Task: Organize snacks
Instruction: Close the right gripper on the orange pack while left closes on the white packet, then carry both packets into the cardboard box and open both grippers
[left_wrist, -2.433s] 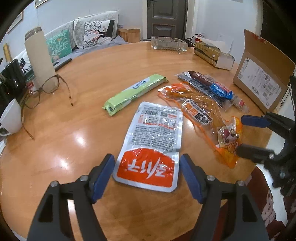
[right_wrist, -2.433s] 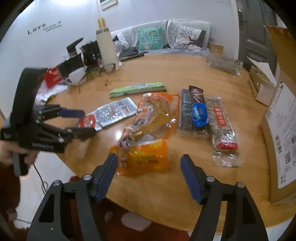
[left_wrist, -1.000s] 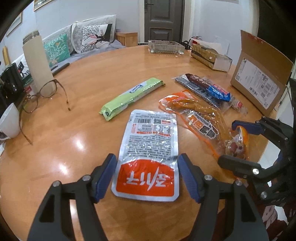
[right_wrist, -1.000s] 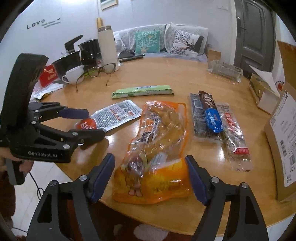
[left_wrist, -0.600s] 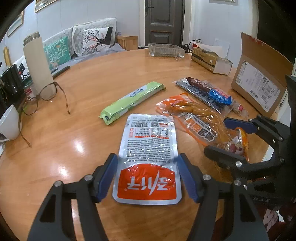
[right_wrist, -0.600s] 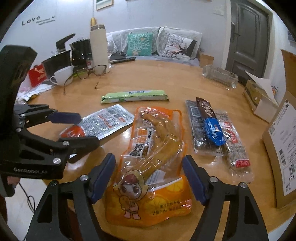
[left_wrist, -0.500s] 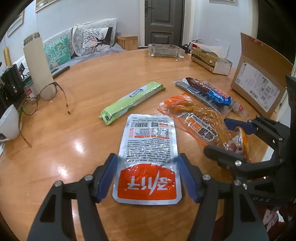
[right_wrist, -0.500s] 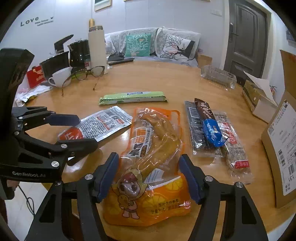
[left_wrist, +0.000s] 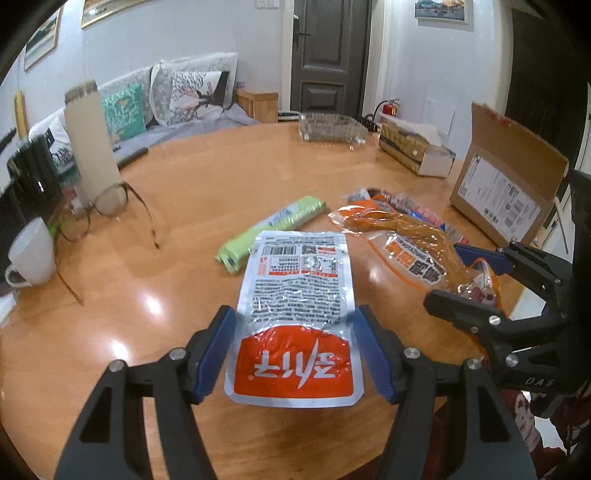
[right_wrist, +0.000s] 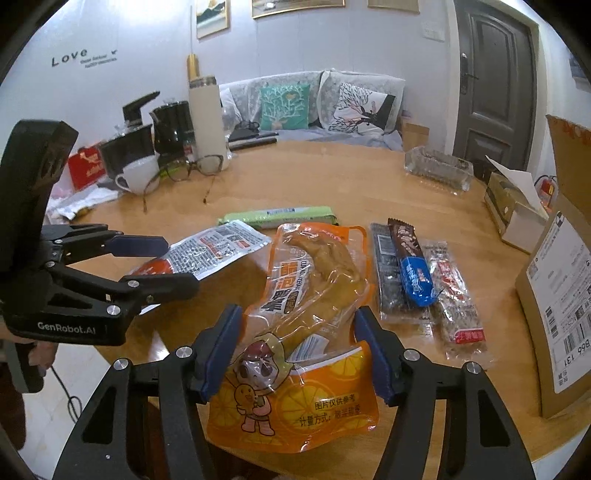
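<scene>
A silver pouch with a red end (left_wrist: 295, 314) sits between the pads of my left gripper (left_wrist: 295, 354), lifted off the round wooden table (left_wrist: 192, 192). My right gripper (right_wrist: 299, 347) has its pads against the sides of an orange bag with a cartoon chick (right_wrist: 306, 325), also raised. Each gripper shows in the other's view: the right gripper (left_wrist: 476, 280) and the left gripper (right_wrist: 155, 264). A green bar (left_wrist: 273, 229) lies behind the pouch. Several dark and clear snack bars (right_wrist: 413, 269) lie right of the orange bag.
An open cardboard box (left_wrist: 509, 184) stands at the right table edge. A tissue box (left_wrist: 417, 155) and a clear tray (left_wrist: 332, 127) are at the back. Glasses (left_wrist: 110, 206), a white mug (left_wrist: 29, 254), a tall flask (left_wrist: 90, 144) and dark kettles (right_wrist: 166, 125) stand at the left.
Both grippers have closed in on their packets and lifted them; the pouch and the orange bag now tilt up off the table.
</scene>
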